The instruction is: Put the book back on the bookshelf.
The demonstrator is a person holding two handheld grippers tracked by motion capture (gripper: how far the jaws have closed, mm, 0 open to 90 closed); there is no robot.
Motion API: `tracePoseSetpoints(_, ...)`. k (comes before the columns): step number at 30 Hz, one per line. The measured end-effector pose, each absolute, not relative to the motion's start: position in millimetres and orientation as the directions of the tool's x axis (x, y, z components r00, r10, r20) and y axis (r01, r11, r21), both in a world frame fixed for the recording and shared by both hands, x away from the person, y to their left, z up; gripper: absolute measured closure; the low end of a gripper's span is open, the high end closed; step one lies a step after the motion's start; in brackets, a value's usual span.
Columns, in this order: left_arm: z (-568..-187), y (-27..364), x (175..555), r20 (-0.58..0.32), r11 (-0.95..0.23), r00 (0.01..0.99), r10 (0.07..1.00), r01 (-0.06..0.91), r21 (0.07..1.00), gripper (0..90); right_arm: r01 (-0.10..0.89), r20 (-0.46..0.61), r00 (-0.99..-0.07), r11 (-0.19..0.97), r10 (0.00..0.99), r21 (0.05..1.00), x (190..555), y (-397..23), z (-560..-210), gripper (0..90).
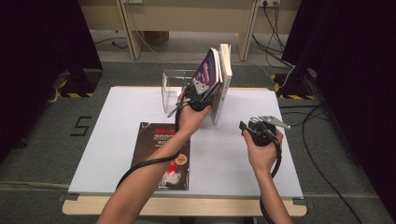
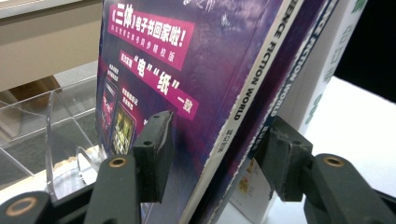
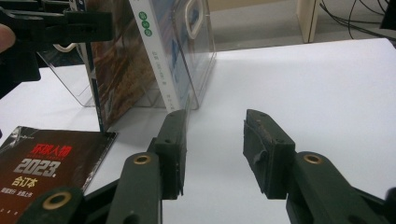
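left gripper [image 1: 204, 93] reached forward, jaws clamped; right gripper [image 1: 258, 128] hanging back lower down, jaws gaping, wrist level

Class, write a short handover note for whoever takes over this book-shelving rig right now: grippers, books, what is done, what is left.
Left gripper: jaws straddle the tilted purple magazines; a firm grip cannot be confirmed.
Right gripper: open, empty, above the white table.
Things: a white book stands upright beside the purple magazines at the clear stand. A dark magazine lies flat near the front edge.
Done: white book standing.
Left: probably set the purple magazines upright, then stand up the dark magazine.
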State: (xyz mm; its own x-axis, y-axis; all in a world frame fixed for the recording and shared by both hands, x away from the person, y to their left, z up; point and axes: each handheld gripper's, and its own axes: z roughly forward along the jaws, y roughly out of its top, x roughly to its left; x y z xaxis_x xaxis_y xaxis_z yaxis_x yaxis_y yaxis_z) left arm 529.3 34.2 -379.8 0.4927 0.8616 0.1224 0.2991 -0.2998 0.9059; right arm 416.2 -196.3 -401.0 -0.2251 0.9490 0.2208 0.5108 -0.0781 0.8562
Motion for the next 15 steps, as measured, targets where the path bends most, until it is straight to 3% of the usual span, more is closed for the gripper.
tracePoseSetpoints(4, -380, 31, 529, 0.17, -0.346, 0.486, 0.857, 0.298, 0.89, 47.8, 0.514, 0.221, -0.225, -0.077, 0.949, 0.854, 416, -196, -401, 60.0)
tracePoseSetpoints(10, -375, 31, 525, 0.237, -0.4, 0.478, 0.846, 0.273, 0.875, 61.8, 0.517, 0.225, -0.223, -0.08, 0.949, 0.852, 416, -196, -401, 60.2)
tracePoseSetpoints(15, -369, 44, 521, 0.235, -0.376, 0.433, 0.87, 0.276, 0.884, 71.4, 0.52, 0.22, -0.228, -0.072, 0.949, 0.851, 416, -196, -402, 60.2)
